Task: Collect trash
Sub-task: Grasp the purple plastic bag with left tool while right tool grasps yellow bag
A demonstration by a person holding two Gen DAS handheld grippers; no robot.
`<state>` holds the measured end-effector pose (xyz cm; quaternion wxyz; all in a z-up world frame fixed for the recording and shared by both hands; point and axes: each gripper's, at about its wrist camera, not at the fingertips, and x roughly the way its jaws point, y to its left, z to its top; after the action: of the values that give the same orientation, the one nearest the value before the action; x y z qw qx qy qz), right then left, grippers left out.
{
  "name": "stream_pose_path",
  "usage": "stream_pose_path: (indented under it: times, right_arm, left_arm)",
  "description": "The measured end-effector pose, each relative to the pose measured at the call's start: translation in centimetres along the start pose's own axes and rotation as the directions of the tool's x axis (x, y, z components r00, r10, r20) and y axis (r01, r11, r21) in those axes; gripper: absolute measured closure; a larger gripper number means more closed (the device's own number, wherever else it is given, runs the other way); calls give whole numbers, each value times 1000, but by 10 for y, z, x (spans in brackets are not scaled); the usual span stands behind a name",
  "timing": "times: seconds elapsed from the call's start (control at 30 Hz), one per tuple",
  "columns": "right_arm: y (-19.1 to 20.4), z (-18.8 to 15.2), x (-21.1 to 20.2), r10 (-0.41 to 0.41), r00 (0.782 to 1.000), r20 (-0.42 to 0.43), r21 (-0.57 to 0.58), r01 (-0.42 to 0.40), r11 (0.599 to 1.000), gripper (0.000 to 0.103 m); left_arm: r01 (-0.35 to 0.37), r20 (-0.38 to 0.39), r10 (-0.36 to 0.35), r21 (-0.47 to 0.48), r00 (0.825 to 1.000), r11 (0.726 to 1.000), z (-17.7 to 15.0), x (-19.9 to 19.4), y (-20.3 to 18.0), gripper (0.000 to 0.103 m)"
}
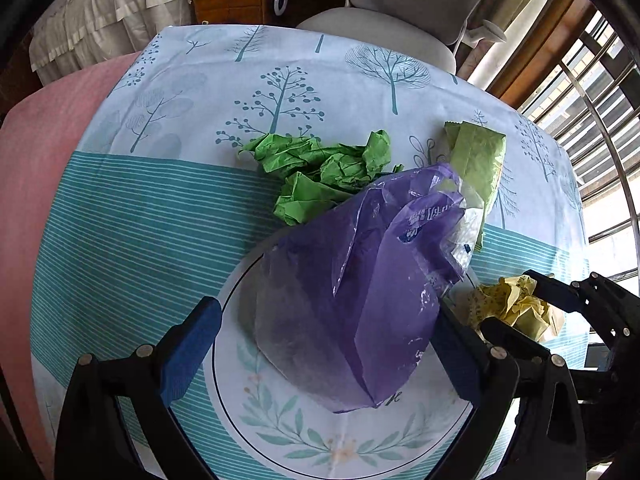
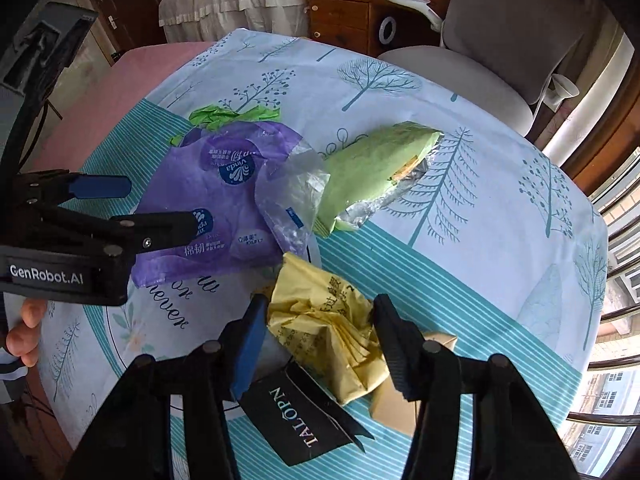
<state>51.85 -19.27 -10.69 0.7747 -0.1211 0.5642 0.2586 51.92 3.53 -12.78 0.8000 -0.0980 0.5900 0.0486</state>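
Observation:
A purple plastic tissue wrapper (image 1: 360,280) lies on the table between the fingers of my left gripper (image 1: 328,332), which is open around it; it also shows in the right wrist view (image 2: 216,200). My right gripper (image 2: 320,320) is shut on a crumpled yellow paper (image 2: 320,328), also visible in the left wrist view (image 1: 516,304). Crumpled green paper (image 1: 320,168) lies beyond the purple wrapper. A light green snack packet (image 2: 376,164) with a foil lining lies to the right of it. A black card marked TALOPN (image 2: 296,416) and a brown paper piece (image 2: 400,400) lie under my right gripper.
The table has a blue tree-print cloth (image 1: 280,80) over a pink one (image 1: 40,184). A grey chair (image 1: 400,8) stands at the far side, a wooden drawer unit (image 2: 340,4) behind. A window with bars (image 1: 600,120) is on the right.

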Motion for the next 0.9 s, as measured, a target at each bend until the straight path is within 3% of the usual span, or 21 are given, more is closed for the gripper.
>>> stream_pose_path:
  times: [0.07, 0.13, 0.2, 0.3, 0.33, 0.4, 0.5, 0.63, 0.9]
  right_arm:
    - [-3, 0, 0, 12, 1000, 2, 16, -12, 1000, 57]
    - [-6, -1, 1, 21, 1000, 4, 30, -22, 999, 62]
    - [-9, -3, 0, 34, 999, 10, 41, -35, 999, 63]
    - [-10, -6, -3, 42, 999, 15, 57, -43, 997, 65]
    - [-11, -7, -4, 43, 999, 19, 63, -44, 997, 65]
    - [-11, -8, -7, 49, 998, 31, 77, -51, 996, 65]
    - [-12, -11, -12, 56, 997, 53, 109, -62, 992, 66]
    - [-12, -15, -21, 71, 994, 87, 157, -84, 984, 67]
    - [-2, -30, -59, 68, 980, 186, 254, -115, 960, 68]
  left_arm:
    - [-4, -13, 4, 17, 1000, 1000, 4, 7, -3, 6]
    - [3, -44, -2, 37, 999, 999, 5, 15, -6, 24]
    - [17, -70, -14, 43, 997, 999, 4, 20, -7, 31]
    - [33, -54, -30, 60, 998, 998, 2, 17, -11, 48]
    - [47, -55, -43, 59, 998, 997, 1, 15, -11, 58]
    - [68, -59, -65, 56, 996, 996, -2, 11, -11, 66]
    - [58, -47, -54, 77, 997, 995, -11, 4, -14, 84]
    - [60, -29, -58, 66, 998, 996, -25, -12, -10, 90]
    - [90, 34, -91, 47, 995, 995, -57, -66, 8, 93]
